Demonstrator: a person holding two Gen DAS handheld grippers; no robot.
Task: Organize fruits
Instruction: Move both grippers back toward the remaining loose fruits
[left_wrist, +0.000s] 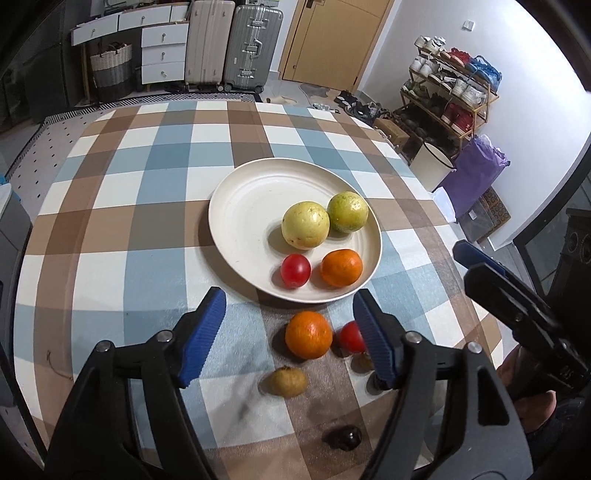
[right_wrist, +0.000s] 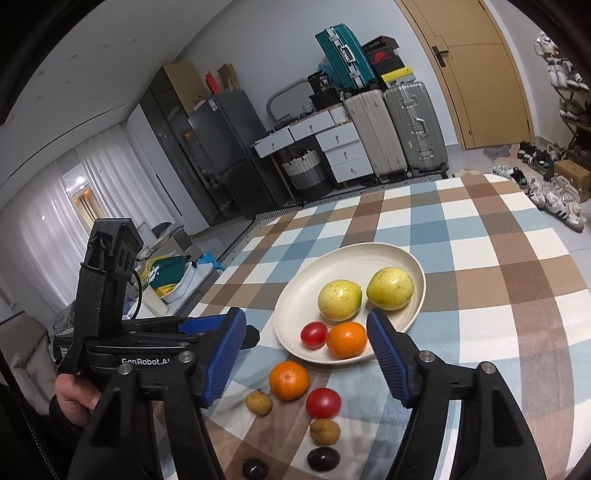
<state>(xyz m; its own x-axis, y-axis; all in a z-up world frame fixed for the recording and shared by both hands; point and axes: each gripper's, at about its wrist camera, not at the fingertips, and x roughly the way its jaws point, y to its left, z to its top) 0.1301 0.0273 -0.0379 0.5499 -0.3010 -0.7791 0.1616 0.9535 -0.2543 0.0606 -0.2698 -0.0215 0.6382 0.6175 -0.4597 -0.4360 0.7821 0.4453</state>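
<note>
A cream plate (left_wrist: 229, 206) on the checked cloth holds two yellow-green guavas (left_wrist: 305, 225), a red tomato (left_wrist: 295, 270) and an orange (left_wrist: 341, 268). In front of it on the cloth lie another orange (left_wrist: 308, 334), a tomato (left_wrist: 351, 336), a small brown fruit (left_wrist: 288, 381) and a dark one (left_wrist: 342, 437). My left gripper (left_wrist: 289, 294) hangs open over the plate's near rim, nothing between its pads. My right gripper (right_wrist: 304, 317) is open too, above the plate's (right_wrist: 295, 306) near edge, with the loose orange (right_wrist: 289, 380) and tomato (right_wrist: 323, 402) below it.
Two brown fruits (right_wrist: 259, 402) and two dark ones (right_wrist: 323, 459) lie near the table's front edge. A hand (right_wrist: 70, 398) holds the left tool at the left. Suitcases (right_wrist: 413, 129), drawers and a shoe rack (left_wrist: 450, 96) stand beyond the table.
</note>
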